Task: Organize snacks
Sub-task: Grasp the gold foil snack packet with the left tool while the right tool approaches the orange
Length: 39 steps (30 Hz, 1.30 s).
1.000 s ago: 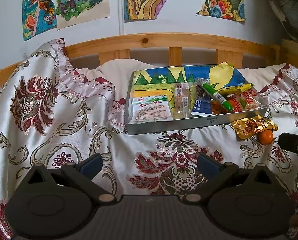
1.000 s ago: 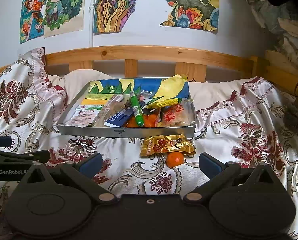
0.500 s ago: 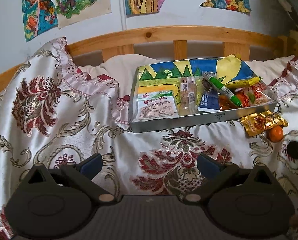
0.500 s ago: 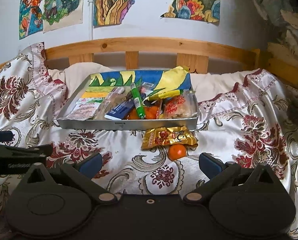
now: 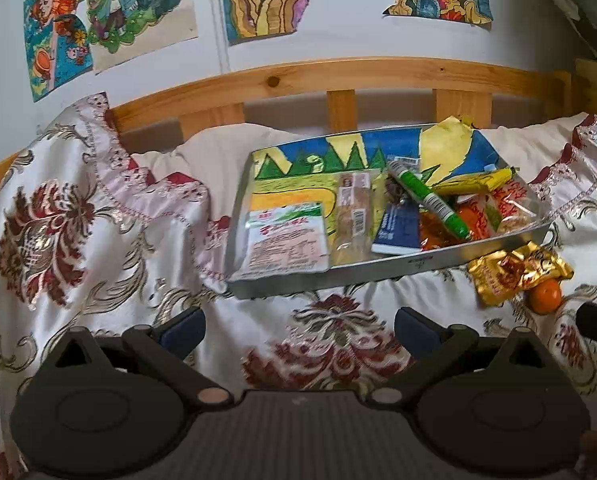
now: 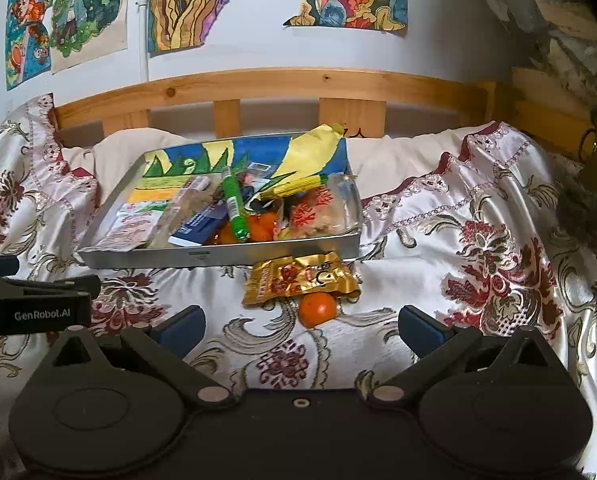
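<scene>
Two snacks lay outside the metal tray on the bedspread: a gold foil packet just beside the tray's near wall, and a small orange touching the packet's lower edge at about 6 o'clock of it. Everything else, including a green tube, a blue box and a white flat pack, already sat inside the tray.

The right claw hung with its fingers spread wide and empty, the orange nearly centred between them at 12 o'clock. The left claw was likewise apart and empty, facing the tray's near wall, with the packet and orange off at its 2 o'clock.

The foil packet looked light, crinkly and slick; it would probably buckle under a squeeze, so a pinch across a flat sealed edge seemed safest. The orange appeared firm but round and likely to roll on the soft, glossy cloth, so closing across its widest part with modest pressure seemed best. The bed beneath would likely give under any downward push.
</scene>
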Tool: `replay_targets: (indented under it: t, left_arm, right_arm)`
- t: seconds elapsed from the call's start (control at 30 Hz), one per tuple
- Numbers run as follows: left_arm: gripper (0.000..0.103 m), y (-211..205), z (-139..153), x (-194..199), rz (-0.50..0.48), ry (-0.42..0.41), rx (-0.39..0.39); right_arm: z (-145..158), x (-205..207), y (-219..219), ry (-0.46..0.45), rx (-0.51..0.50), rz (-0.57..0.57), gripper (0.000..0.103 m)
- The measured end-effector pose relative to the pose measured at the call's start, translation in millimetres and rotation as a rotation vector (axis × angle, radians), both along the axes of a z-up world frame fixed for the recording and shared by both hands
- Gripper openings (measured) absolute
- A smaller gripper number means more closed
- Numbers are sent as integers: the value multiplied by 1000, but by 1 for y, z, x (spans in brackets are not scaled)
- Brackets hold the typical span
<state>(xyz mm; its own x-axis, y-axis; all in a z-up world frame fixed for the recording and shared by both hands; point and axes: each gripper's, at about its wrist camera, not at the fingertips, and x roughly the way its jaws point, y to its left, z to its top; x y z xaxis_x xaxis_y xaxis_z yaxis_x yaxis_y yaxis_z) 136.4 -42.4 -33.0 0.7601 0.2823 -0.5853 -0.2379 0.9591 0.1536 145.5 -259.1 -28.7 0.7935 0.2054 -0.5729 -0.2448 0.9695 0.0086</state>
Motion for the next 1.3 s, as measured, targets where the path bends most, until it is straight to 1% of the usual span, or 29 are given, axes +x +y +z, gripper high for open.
replay_targets:
  t: [0.1, 0.27, 0.33, 0.6, 0.67, 0.77, 0.83, 0.9, 0.97, 1.07, 1.2, 1.3]
  left_arm:
    - [102, -4, 2, 10, -5, 3, -1]
    - [102, -9, 5, 23, -7, 6, 0]
    - [102, -9, 5, 27, -6, 5, -2]
    - [103, -12, 3, 47, -16, 14, -11]
    - [102, -12, 0, 51, -26, 17, -22]
    - [103, -8, -6, 55, -36, 16, -70]
    - [103, -5, -13, 58, -31, 34, -106]
    - [103, -5, -19, 61, -48, 45, -134]
    - [102, -6, -23, 65, -75, 51, -149]
    - [102, -11, -27, 70, -110, 53, -167]
    - [102, -17, -33, 76, -125, 66, -187]
    - [102, -17, -37, 78, -125, 78, -205]
  right_arm:
    - [5, 7, -2, -46, -36, 7, 102]
    - [14, 20, -12, -188, -77, 31, 102]
    - [14, 28, -17, -220, -76, 43, 102]
    - [9, 49, -27, -264, -60, 88, 102]
    - [8, 51, -28, -264, -58, 105, 102]
    - [2, 53, -28, -256, -77, 119, 102]
    - [-3, 56, -27, -238, -94, 119, 102]
    - [-8, 61, -28, -204, -91, 120, 102]
    - [-14, 65, -28, -158, -85, 127, 102]
    - [-24, 71, -27, -121, -107, 134, 102]
    - [-33, 79, -28, -71, -109, 133, 102]
    - [-36, 80, -31, -56, -105, 134, 102]
